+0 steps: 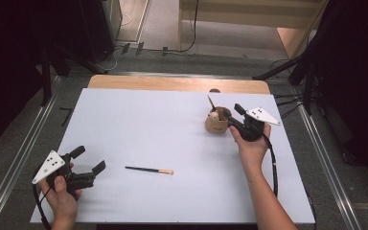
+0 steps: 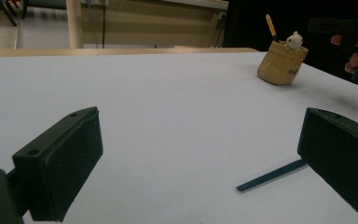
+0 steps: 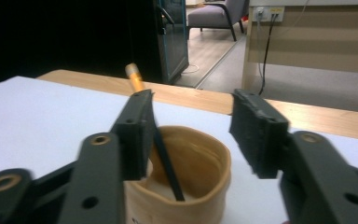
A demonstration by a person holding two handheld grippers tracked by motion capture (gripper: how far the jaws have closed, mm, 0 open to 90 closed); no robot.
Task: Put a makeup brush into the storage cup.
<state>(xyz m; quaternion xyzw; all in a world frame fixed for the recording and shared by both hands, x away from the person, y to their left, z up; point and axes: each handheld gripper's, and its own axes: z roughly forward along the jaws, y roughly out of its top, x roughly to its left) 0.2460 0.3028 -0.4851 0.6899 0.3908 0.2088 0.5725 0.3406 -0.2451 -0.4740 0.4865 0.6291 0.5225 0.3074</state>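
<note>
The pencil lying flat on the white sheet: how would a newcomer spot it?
Start at the white sheet covering the table, then look to its near edge, just right of the left gripper. There lies the dark slim pencil with a tan tip, flat and alone, unlike the one standing in the tan cup.

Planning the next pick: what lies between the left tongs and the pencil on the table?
Nothing: in the high view, bare white table separates the left tongs from the pencil.

High overhead forward-down; both gripper views low, sharing cup (image 2: 282, 63).
</note>
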